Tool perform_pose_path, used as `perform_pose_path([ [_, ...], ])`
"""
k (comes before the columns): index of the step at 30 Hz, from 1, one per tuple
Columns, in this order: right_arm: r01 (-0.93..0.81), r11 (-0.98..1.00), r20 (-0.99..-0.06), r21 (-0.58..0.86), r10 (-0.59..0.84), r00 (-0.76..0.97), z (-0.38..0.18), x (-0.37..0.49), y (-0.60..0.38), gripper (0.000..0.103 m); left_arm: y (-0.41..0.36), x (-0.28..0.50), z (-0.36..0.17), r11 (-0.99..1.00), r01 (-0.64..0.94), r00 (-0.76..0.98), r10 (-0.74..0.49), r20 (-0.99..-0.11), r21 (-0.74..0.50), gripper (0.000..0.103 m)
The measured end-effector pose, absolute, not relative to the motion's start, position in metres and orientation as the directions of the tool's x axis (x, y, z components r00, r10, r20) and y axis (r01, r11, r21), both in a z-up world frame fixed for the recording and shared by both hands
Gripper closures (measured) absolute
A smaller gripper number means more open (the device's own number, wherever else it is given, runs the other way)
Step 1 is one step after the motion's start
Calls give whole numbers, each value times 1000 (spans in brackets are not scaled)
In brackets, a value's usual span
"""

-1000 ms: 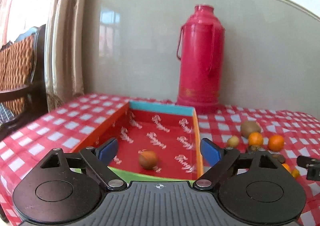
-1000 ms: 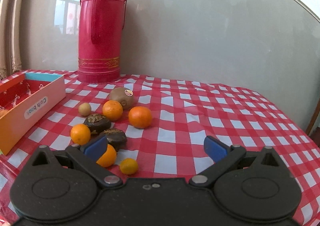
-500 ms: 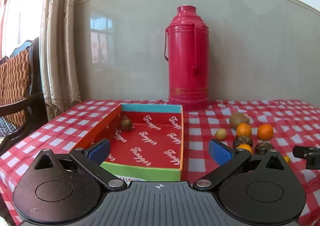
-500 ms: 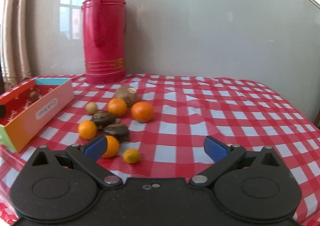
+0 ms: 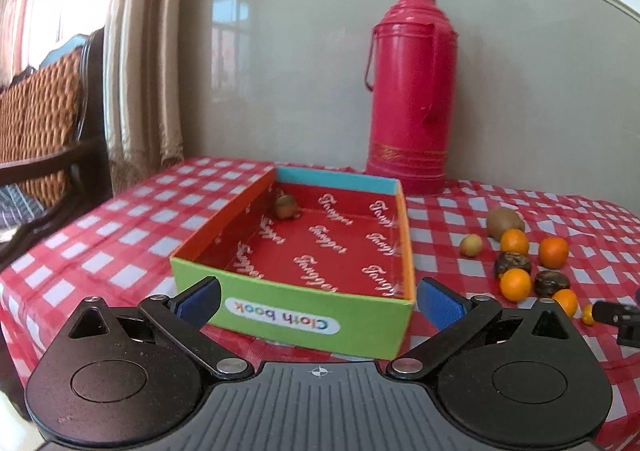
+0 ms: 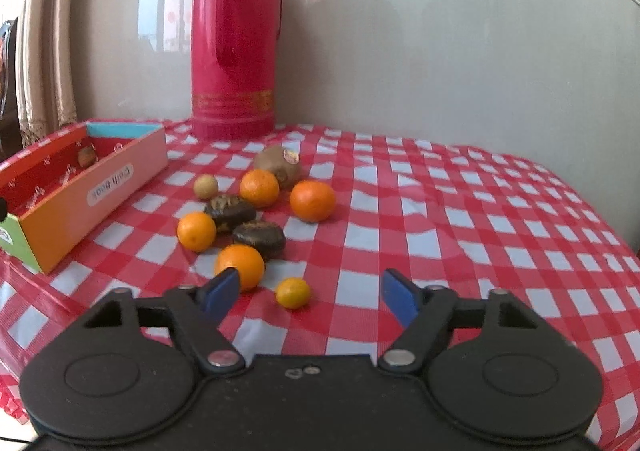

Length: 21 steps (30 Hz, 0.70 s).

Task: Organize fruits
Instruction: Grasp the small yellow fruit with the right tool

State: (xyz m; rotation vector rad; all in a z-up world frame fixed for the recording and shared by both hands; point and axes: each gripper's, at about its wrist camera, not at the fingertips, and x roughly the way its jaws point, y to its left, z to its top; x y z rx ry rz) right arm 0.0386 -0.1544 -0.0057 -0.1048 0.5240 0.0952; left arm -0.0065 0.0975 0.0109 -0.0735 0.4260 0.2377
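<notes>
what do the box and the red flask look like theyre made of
Box: probably glossy printed cardboard; thin flat walls, sharp folded corners, a "Cloth book" label. Flask: hard shiny red shell, plastic or painted metal, hard to tell; it shows highlights and a gold band.

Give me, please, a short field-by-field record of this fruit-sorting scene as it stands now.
surface: red-and-white checked tablecloth
box: open cardboard box, red inside
in box: one brown fruit near the far left corner
outside box: oranges such as, dark fruits such as, kiwi, small yellow fruit
backdrop: red thermos at the wall
left claw: open, empty
right claw: open, has just been closing, nothing gripped
</notes>
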Motion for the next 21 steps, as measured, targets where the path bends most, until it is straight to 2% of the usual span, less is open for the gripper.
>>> perform_pose_path([
  [2,-127,988,-518,-85,65,853,-9,41,-152,44,101,-6,10,969,-247,884,212,-416,-31,0],
  [6,-144,984,-540,-106,64,840,-14,46,-147,71,104,-3,8,970,-243,882,211,-421,-23,0],
  [8,-145,983,-550,-114,60,833,-16,49,-146,77,106,-3,7,970,-242,883,211,-419,-23,0],
  [14,-144,983,-563,-114,55,825,-18,55,-145,78,112,-1,7,969,-244,884,209,-419,-30,0],
  [16,-142,984,-577,-106,55,815,-20,58,-145,82,114,-2,7,968,-247,884,211,-417,-35,0],
  [17,-146,985,-581,-96,64,812,-20,60,-146,89,115,-2,7,968,-248,885,210,-417,-38,0],
  [21,-150,985,-561,-86,76,824,-16,58,-143,90,121,-5,8,966,-254,886,216,-411,-40,0],
])
